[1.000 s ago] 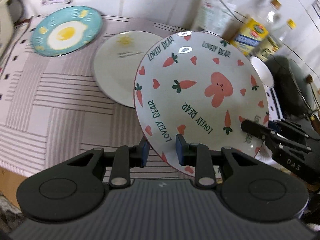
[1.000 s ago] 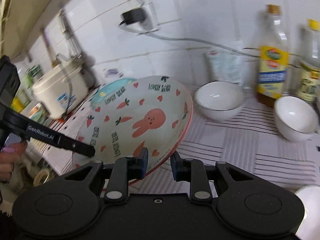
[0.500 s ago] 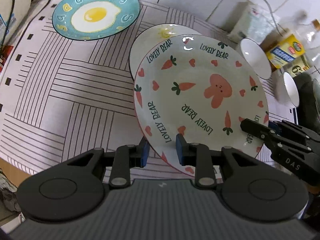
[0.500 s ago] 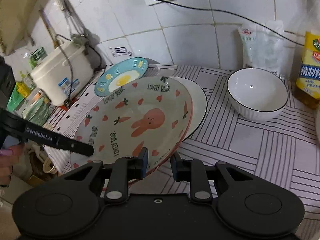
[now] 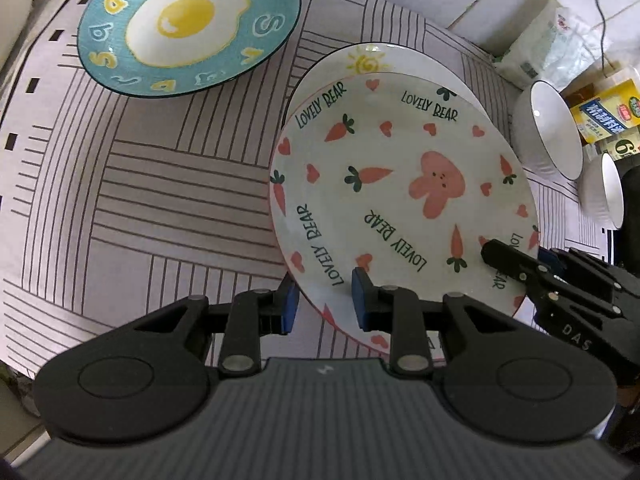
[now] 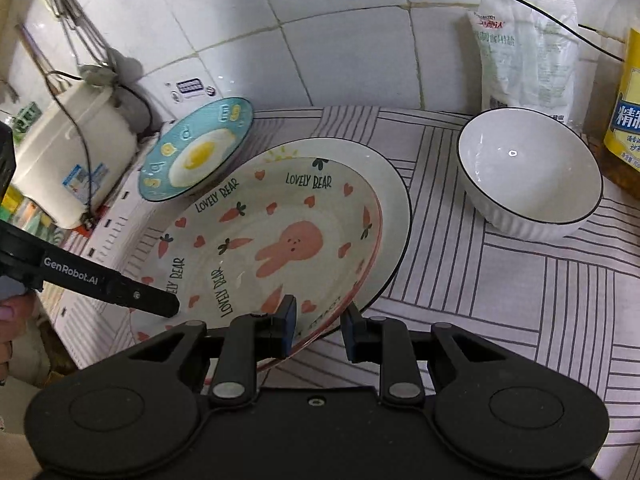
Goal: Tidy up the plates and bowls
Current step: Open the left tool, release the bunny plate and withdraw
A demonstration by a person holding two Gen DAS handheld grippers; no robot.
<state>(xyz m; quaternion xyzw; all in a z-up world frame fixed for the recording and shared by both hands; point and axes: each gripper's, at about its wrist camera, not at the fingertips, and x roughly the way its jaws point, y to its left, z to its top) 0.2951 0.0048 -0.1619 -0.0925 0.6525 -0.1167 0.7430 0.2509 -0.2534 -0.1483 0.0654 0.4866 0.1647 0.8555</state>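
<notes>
A white plate with a pink rabbit, carrots and "LOVELY BEAR" lettering [image 5: 400, 200] [image 6: 280, 240] is held by its near rim from two sides. My left gripper [image 5: 324, 304] is shut on that rim, and so is my right gripper [image 6: 320, 320], which also shows at the plate's right edge [image 5: 520, 256]. The rabbit plate hangs slightly tilted, low over a larger white plate with a yellow sun [image 5: 368, 60] [image 6: 394, 200], hiding most of it. I cannot tell whether they touch. A blue fried-egg plate [image 5: 188, 24] [image 6: 196, 152] lies to the far left.
Two white ribbed bowls [image 5: 548, 132] [image 5: 604, 192] stand to the right on the striped cloth [image 5: 140, 200]. A salt bag [image 6: 524, 48] and a yellow oil bottle [image 6: 624, 112] line the tiled wall. A white rice cooker [image 6: 72, 152] stands at the left.
Both grippers carried the rabbit plate forward and down. It now sits over the sun plate, which has gone from beside it to mostly hidden beneath it.
</notes>
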